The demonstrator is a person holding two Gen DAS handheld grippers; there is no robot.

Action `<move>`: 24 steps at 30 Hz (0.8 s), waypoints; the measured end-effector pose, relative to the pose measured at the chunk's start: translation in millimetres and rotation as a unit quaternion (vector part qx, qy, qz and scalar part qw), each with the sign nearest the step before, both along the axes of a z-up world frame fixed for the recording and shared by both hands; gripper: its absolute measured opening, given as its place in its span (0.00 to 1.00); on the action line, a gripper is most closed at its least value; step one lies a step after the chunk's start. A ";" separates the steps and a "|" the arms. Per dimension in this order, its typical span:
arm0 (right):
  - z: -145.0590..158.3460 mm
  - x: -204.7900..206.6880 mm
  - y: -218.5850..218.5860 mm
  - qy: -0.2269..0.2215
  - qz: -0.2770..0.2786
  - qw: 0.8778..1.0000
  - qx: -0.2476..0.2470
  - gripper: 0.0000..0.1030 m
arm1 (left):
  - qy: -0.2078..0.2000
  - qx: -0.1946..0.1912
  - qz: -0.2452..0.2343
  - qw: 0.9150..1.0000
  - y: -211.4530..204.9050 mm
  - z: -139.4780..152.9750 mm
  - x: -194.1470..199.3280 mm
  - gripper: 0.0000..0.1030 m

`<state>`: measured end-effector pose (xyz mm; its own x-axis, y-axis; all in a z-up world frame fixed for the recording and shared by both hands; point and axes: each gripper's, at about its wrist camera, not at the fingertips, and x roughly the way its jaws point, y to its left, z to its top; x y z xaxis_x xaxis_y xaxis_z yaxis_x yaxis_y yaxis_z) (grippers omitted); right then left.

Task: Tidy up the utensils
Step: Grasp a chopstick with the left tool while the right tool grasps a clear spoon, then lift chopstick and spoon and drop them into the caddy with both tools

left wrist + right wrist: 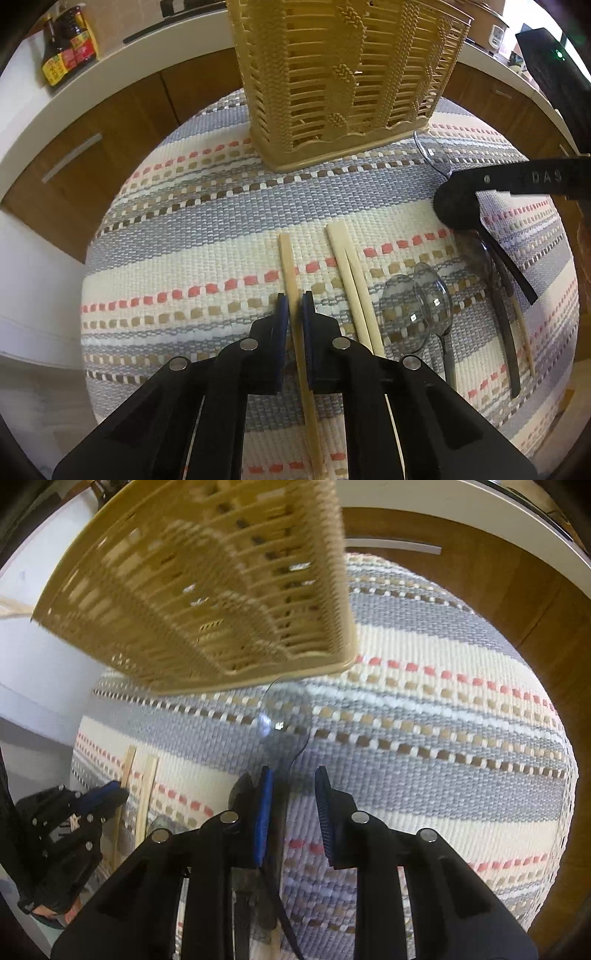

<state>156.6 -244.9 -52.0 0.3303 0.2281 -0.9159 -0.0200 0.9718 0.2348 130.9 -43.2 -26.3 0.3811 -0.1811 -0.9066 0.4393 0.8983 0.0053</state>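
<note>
Left gripper (291,306) is down on the mat, blue pads either side of a single chopstick (290,273), a sliver of gap showing, so it looks about to clamp rather than clamped. Just to its right lies a joined pair of chopsticks (352,280), then two clear plastic spoons (417,314) overlapping, then darker utensils (506,332) near the mat's edge, all flat on the striped woven mat (184,229). Over on the other side, the right gripper (293,775) has its jaws parted, with a clear spoon (282,720) against the left pad; whether it is truly held, I can't tell. Beyond stands the beige slatted utensil basket (343,81), with little visible inside. My read: early going, most pieces not yet in.
</note>
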 end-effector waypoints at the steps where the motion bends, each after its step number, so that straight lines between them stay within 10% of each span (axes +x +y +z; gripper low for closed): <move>1: -0.6 1.8 3.9 0.003 0.000 1.000 -0.008 0.21 | 0.001 0.002 -0.001 1.000 1.3 -1.3 1.6 0.07; 11: -2.6 2.7 36.8 0.001 0.020 0.996 -0.084 0.05 | -0.011 0.058 -0.017 0.998 -19.5 -10.2 -5.1 0.04; 24: 48.7 -49.5 -0.9 -0.113 0.030 0.993 -0.017 0.05 | -0.096 -0.097 0.001 0.991 7.5 44.2 -30.5 0.04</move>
